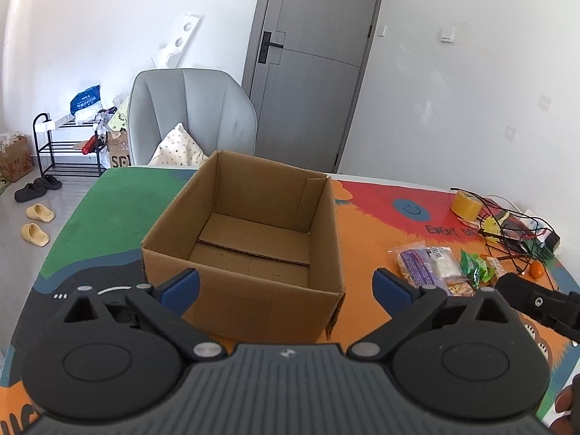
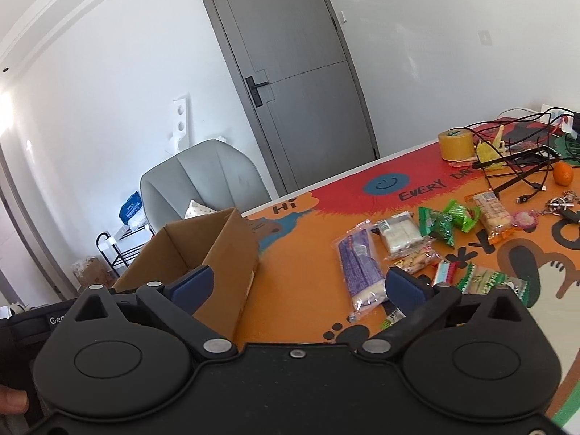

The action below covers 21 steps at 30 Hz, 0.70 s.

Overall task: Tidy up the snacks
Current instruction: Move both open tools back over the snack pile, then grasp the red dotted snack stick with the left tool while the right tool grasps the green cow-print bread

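Jaws of both grippers wide apart, empty; right gripper (image 2: 295, 286) nearer purple packet (image 2: 359, 266), lengthwise ahead; box (image 1: 250, 232) left.

Room clutter around a colourful table mat

A grey door (image 1: 308, 61) stands shut behind a grey chair (image 1: 192, 112) holding a spotted pillow (image 1: 177, 146). Left of the chair is a black rack (image 1: 69, 145), with dark shoes (image 1: 36, 186) and yellow slippers (image 1: 36, 223) on the floor. On the mat (image 2: 301, 253) sit a tape roll (image 2: 456, 144), tangled cables (image 2: 522, 159), an orange (image 2: 562, 173) and keys (image 2: 562, 204).
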Available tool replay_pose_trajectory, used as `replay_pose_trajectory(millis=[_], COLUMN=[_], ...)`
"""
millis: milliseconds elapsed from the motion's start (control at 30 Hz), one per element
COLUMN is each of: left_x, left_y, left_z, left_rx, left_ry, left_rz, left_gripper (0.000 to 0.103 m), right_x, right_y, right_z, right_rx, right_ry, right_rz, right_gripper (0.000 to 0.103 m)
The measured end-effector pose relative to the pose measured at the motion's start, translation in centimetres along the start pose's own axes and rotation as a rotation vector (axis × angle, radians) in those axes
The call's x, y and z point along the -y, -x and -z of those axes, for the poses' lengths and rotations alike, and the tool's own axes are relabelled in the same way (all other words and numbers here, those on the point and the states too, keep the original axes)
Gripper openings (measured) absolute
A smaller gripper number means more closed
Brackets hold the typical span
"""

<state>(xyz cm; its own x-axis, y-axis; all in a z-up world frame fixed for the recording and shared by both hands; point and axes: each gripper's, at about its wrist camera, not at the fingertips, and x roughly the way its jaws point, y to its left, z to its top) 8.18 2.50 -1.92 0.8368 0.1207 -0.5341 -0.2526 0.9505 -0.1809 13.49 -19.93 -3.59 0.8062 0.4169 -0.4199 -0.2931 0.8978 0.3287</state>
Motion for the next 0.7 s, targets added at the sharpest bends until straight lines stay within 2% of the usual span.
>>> replay_pose_trajectory(millis=[367,700], left_x=[4.0,8.2], left_y=[-0.4,-1.4], left_z=[1.5,3.1], left_rx=[-0.066,-0.093], left_ry=[-0.038,-0.052], left_rz=[0.077,0.152], left_gripper=[0.101,0.101], right_x=[3.6,7.2], right_y=[2.2,3.2], right_z=[-0.3,-1.3], right_rx=[-0.016,-0.013], right_ry=[-0.022,-0.021], right_rz=[0.075,0.133], right_gripper=[0.103,0.103])
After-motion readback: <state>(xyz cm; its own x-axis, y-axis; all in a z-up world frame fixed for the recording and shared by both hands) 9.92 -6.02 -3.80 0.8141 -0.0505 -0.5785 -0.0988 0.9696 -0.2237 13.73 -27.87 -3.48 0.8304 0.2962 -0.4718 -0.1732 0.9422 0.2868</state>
